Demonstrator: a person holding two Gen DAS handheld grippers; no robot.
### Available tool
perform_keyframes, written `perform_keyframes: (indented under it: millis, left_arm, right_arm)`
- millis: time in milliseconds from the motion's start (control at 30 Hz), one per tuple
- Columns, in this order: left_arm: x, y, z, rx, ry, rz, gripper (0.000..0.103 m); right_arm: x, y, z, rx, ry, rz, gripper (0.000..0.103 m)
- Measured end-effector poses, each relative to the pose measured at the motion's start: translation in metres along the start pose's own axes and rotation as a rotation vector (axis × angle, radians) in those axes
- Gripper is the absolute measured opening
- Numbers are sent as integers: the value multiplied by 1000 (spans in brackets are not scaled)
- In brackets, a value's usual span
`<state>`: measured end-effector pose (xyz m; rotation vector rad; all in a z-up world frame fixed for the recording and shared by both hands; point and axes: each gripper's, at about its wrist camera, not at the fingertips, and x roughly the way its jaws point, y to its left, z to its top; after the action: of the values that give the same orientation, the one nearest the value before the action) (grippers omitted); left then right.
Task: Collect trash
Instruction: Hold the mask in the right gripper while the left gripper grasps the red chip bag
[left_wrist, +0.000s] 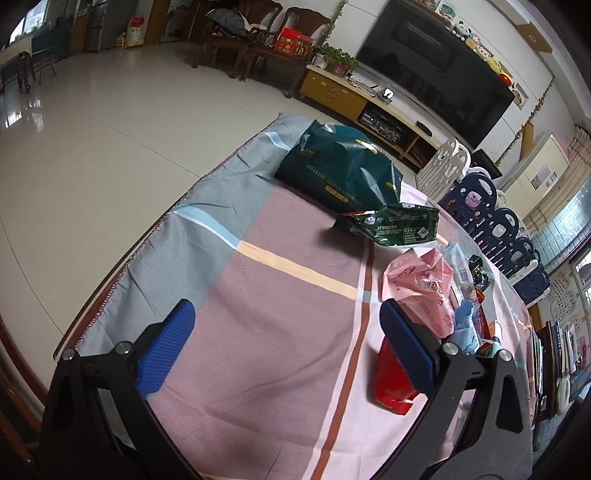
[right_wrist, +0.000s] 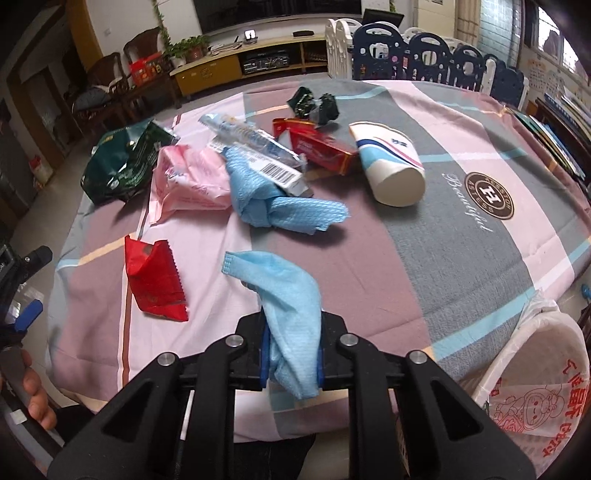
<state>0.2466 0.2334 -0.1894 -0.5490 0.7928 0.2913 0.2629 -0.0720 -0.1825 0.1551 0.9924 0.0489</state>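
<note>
My right gripper (right_wrist: 291, 354) is shut on a light blue cloth wipe (right_wrist: 286, 295) and holds it just above the table's near edge. Trash lies on the cloth-covered table (right_wrist: 424, 236): a red wrapper (right_wrist: 153, 284), a knotted blue wipe (right_wrist: 273, 203), a pink packet (right_wrist: 188, 177), a green foil bag (right_wrist: 125, 162), a barcode wrapper (right_wrist: 258, 151), a red box (right_wrist: 321, 146), a tipped paper cup (right_wrist: 391, 170). My left gripper (left_wrist: 284, 339) is open and empty over the table's left part; the red wrapper (left_wrist: 391, 387) lies beside its right finger.
A bin lined with a white printed bag (right_wrist: 535, 387) stands off the table's near right edge. A dark green bag (left_wrist: 332, 166) and the green foil bag (left_wrist: 399, 221) lie at the far side in the left wrist view. Chairs (right_wrist: 424, 55) ring the far side.
</note>
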Motion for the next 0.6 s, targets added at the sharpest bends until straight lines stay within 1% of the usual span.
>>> perform_keyframes:
  millis: [67,100,133,233,267,300,400,467,533,600]
  left_arm:
    - [4,-12,-3,39,14,-15,100]
    - [8,-22,-6,74,30,-38,100]
    - [10,-29,-8,96,43,-62,100]
    - [20,-61,-19,188,107,-178,100]
    - [23,-69,-24,212,124,-189,100]
    - [28,-80,-30,248,145,-194,100]
    - [44,-106,-42,366,237,-153,100]
    - [51,-114,-47,376,279,-154,100]
    - [55,-119,-49,368,298,-174,100]
    - [59,-127,-54,397,320,-169,100]
  right_arm:
    - [-5,-8,-2,14,-5,6,19]
    - [-7,-13,-2,24,-6,13,19]
    - [-9,-18,-3,31,-7,20,19]
    - [-14,-30,-4,55,-8,36,19]
    - [-15,-34,-4,62,-9,41,19]
    - [-17,-38,-4,70,-9,48,19]
    - [-19,-49,-5,91,-10,53,19]
    - [-19,-55,-6,105,-4,55,19]
    - [-17,-60,-8,122,8,52,19]
    - [-17,-63,-9,129,16,48,19]
